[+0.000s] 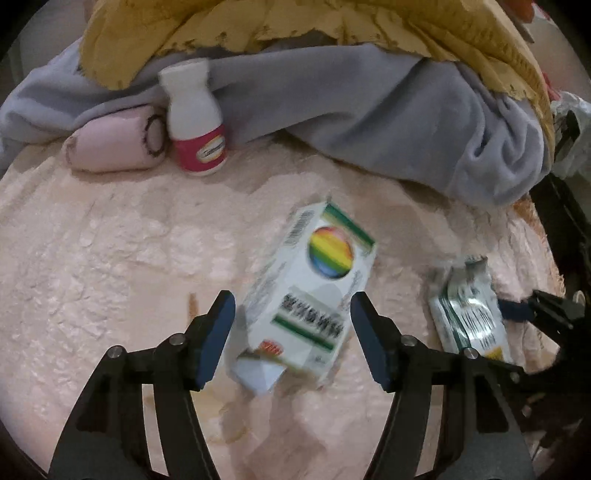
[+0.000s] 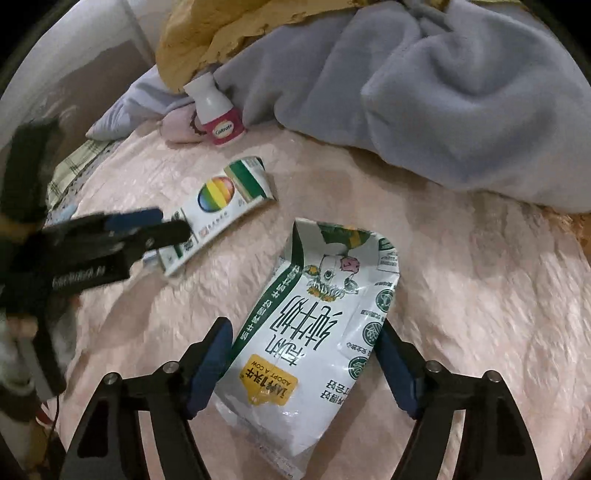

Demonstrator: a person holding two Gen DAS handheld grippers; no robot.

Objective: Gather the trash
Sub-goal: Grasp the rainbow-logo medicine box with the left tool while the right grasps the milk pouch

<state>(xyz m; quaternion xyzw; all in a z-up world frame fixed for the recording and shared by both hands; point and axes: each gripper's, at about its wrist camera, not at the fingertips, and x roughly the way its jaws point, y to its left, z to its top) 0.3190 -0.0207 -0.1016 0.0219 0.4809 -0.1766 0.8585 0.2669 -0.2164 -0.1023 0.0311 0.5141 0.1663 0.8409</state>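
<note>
Two tools gape, each straddling one flat carton lying lengthwise between its pads

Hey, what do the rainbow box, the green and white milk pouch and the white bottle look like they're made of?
Rainbow box: thin printed cardboard, apparently; sharp fold lines and an open end flap.
Milk pouch: looks like glossy plastic film or coated paper; it's crumpled, with shiny highlights and a torn top.
White bottle: probably smooth opaque plastic with a pink label.

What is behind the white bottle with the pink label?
Behind the white plastic bottle with the pink label lies a crumpled grey fleece blanket, with a mustard-yellow cloth piled over it. Anything underneath those folds is hidden.
</note>
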